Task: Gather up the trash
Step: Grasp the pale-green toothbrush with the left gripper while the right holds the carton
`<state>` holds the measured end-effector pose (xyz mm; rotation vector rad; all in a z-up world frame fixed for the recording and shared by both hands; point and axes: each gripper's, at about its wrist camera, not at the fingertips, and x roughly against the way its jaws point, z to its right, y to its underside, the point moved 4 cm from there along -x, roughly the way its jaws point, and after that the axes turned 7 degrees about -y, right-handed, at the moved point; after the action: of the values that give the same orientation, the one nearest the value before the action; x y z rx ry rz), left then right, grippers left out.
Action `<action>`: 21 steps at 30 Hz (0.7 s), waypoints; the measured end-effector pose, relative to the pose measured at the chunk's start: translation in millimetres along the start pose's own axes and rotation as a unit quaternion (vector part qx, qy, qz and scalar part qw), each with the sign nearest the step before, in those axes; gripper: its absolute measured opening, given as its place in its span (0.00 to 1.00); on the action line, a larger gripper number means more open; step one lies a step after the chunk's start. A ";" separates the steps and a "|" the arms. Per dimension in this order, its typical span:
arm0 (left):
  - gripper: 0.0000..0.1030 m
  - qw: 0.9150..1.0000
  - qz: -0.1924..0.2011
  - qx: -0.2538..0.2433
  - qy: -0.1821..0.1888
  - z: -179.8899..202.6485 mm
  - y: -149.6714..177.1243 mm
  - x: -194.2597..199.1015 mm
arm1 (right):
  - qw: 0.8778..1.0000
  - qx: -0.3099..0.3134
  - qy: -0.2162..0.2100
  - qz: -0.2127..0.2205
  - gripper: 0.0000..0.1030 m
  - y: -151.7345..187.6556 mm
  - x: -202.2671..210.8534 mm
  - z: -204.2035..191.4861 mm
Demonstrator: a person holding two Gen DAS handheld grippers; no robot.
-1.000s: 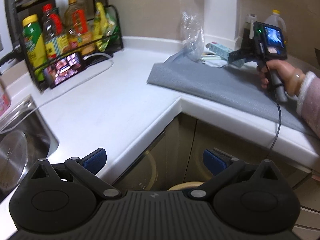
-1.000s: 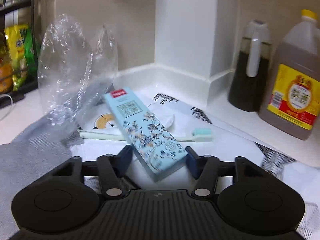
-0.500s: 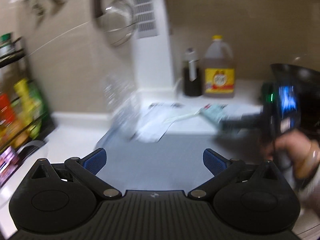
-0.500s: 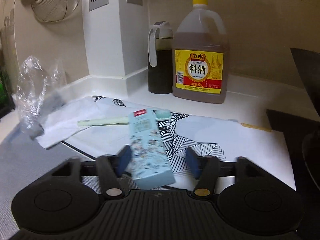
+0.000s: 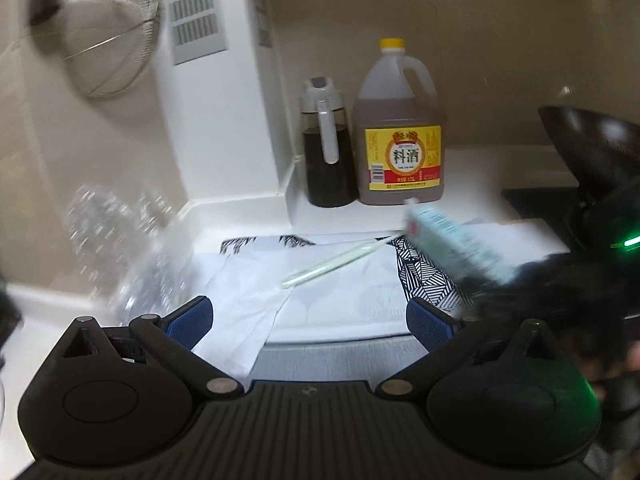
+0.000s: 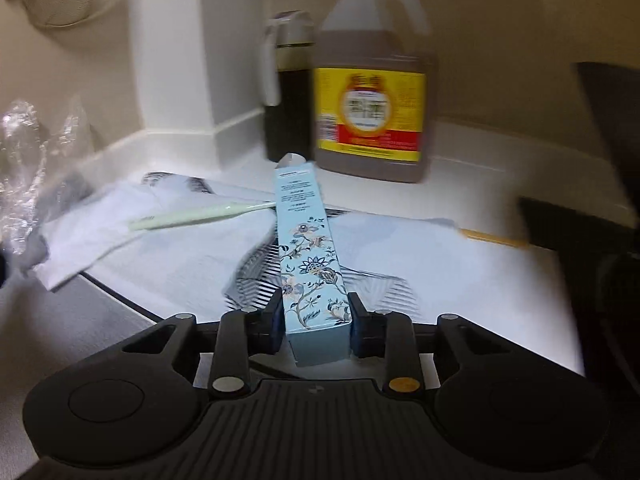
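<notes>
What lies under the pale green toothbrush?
The toothbrush rests on white paper over a patterned sheet; its head is hidden behind the floral box.

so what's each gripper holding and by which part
The right gripper is closing on the near end of the blue box. The left gripper is open, holding nothing.

Big amber plastic jug with yellow cap and yellow-red label (image 5: 401,136) upright at back of white bench (image 5: 472,168), touching dark-liquid dispenser bottle with grey lid and handle (image 5: 326,144) on its left. Round wire mesh strainer (image 5: 110,38) hanging on wall, grey vent grille (image 5: 196,8) beside it. Dark wok (image 5: 592,148) at right edge. Grey mat (image 6: 60,320) on near bench.
</notes>
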<state>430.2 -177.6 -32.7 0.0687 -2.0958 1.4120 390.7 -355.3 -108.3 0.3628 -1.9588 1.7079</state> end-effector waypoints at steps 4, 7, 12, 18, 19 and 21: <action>1.00 0.999 0.006 -0.035 0.019 16.1 -16.8 -29.0 | 0.998 -0.061 0.025 0.022 0.31 -7.9 17.3 25.6; 1.00 0.996 0.014 -0.074 0.048 36.4 -26.9 -48.1 | 0.993 -0.116 -0.019 0.009 0.31 -6.4 21.6 38.9; 1.00 0.993 0.003 -0.104 0.064 47.3 -21.1 -68.0 | 0.978 -0.163 -0.128 -0.022 0.29 15.8 34.8 41.9; 1.00 0.985 0.011 -0.149 0.088 62.9 -22.1 -75.8 | 0.972 -0.154 -0.177 -0.008 0.31 49.9 61.4 47.9; 1.00 0.983 0.011 -0.157 0.091 69.5 -24.3 -79.7 | 0.974 -0.151 -0.166 -0.008 0.32 50.3 60.2 48.4; 1.00 0.981 0.011 -0.168 0.095 82.1 -29.9 -88.9 | 0.984 -0.127 -0.124 0.015 0.53 45.6 64.3 46.2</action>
<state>476.7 -285.9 -73.5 -0.2159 -2.1453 1.0151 304.3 -384.3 -115.6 0.4728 -2.3411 1.4614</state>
